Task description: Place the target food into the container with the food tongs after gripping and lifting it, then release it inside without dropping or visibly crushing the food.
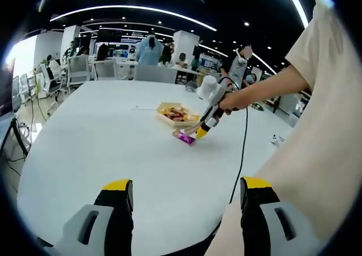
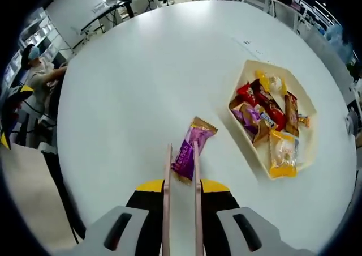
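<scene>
A round white table (image 2: 130, 86) carries a cream tray (image 2: 247, 132) filled with wrapped snacks (red, purple, brown, yellow). Just beside the tray, apart from it, a purple snack packet (image 2: 188, 152) lies flat on the tabletop. The right gripper (image 2: 182, 210) is clenched on slim food tongs (image 2: 167, 199), whose tips straddle the packet's near end. The left gripper (image 1: 184, 191) hangs released over bare table.

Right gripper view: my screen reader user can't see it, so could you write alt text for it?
Food tongs held in the right gripper straddle the near end of a purple snack packet lying on a round white table. To the right sits a cream tray holding assorted wrapped snacks.
</scene>
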The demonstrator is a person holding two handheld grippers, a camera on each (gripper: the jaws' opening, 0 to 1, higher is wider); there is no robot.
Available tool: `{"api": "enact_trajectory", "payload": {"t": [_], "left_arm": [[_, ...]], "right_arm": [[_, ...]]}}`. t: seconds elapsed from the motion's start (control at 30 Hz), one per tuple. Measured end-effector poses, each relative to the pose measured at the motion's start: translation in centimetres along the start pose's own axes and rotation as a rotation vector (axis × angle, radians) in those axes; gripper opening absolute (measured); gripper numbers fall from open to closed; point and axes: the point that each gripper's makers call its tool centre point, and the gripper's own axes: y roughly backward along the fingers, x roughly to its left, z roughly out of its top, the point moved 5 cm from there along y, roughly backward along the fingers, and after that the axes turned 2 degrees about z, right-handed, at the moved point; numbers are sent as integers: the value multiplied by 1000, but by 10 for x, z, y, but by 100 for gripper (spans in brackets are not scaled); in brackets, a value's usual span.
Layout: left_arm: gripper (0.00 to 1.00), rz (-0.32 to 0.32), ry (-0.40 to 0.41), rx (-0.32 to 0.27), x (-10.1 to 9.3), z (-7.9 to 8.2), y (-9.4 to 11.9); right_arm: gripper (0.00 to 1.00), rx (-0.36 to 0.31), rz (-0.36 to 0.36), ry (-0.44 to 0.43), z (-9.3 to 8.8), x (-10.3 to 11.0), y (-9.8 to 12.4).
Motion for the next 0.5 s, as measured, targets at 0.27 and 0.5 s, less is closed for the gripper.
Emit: {"api": "enact_trajectory", "payload": {"t": [0.27, 0.5], "left_arm": [[77, 2, 11, -4, 7, 0, -2], [77, 7, 15, -3, 12, -1, 0]], "right_arm": [[22, 83, -13, -25, 4, -1, -5], [23, 136, 9, -49, 6, 1, -8]]}}
